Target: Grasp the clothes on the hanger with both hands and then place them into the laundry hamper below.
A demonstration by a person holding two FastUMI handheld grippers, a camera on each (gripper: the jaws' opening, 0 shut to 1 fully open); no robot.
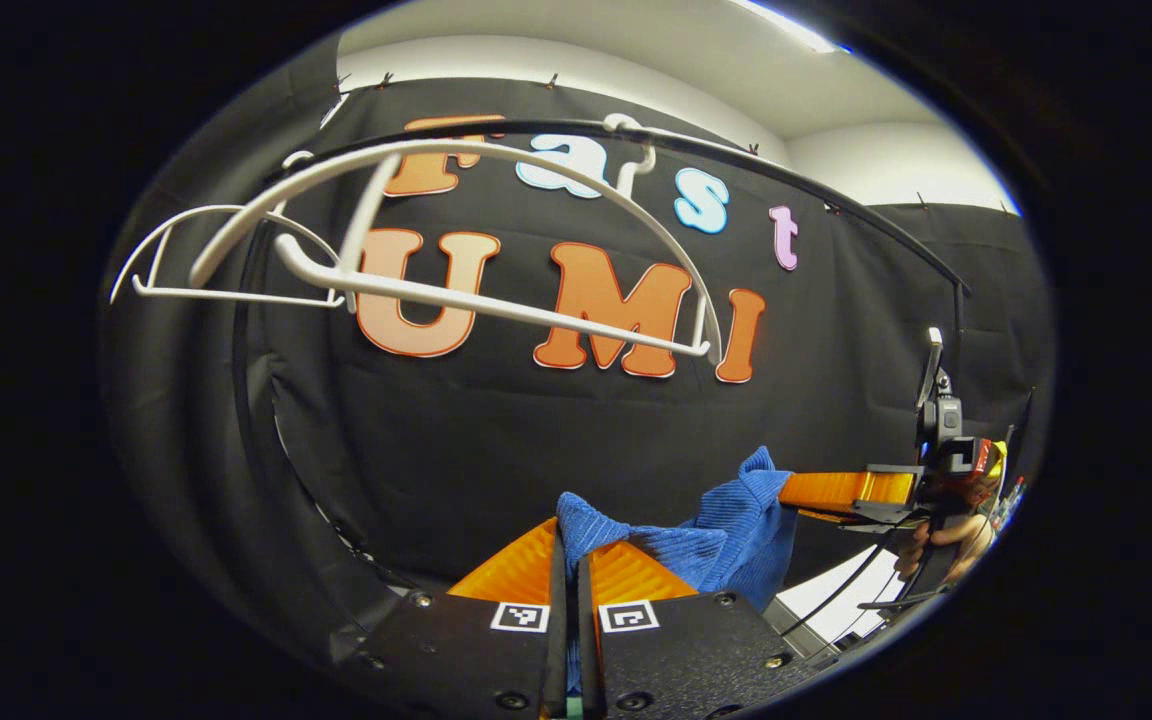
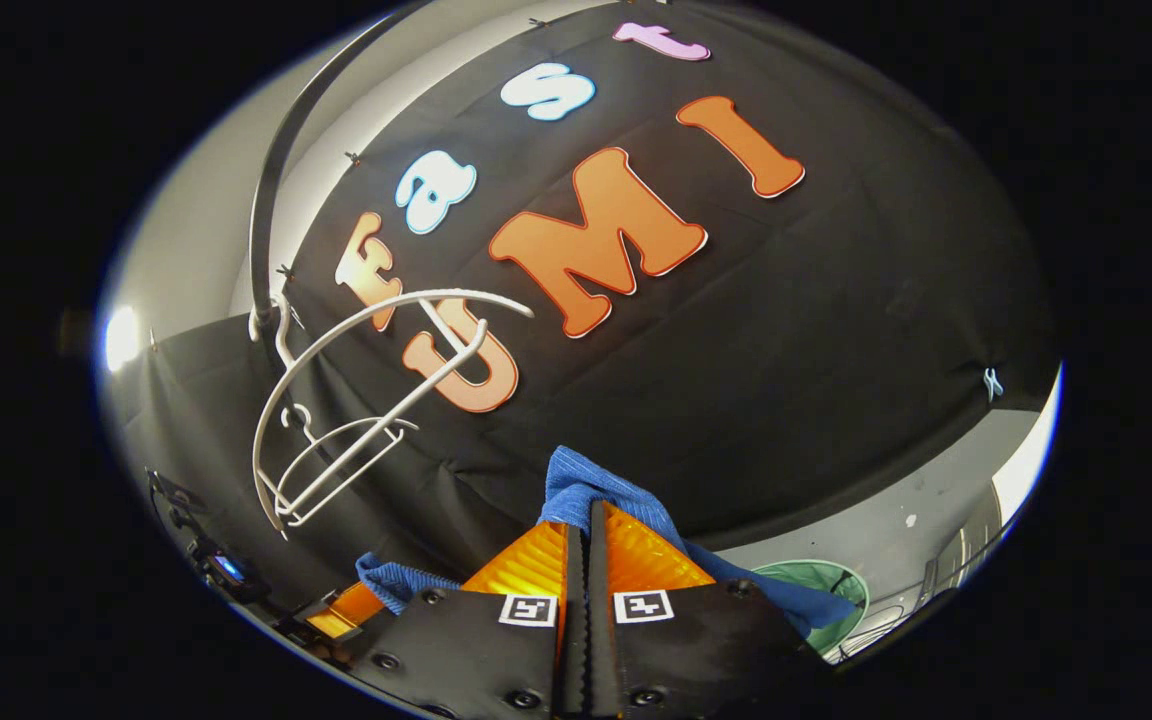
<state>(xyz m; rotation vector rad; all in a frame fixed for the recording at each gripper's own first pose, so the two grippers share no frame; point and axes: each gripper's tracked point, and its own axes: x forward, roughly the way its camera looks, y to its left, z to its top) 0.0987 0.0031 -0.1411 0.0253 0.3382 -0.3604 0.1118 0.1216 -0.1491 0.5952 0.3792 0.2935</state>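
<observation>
In the upper left of the left gripper view we see two bare white hangers [image 1: 456, 240] on a dark rail [image 1: 786, 180]. Below, our left gripper [image 1: 570, 545] is clenched on a blue garment [image 1: 726, 530], which stretches rightward to the right gripper [image 1: 841, 490]. In the right gripper view, that gripper [image 2: 581, 530] pinches the cloth too; a green hamper [image 2: 831, 590] sits at lower right.

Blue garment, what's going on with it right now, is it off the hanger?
Yes. A person holds the blue garment stretched between both grippers: the left gripper and the right gripper are each shut on an edge of it. The white hangers hang bare on the rail above. The green hamper sits below, and the garment is not in it yet.
</observation>
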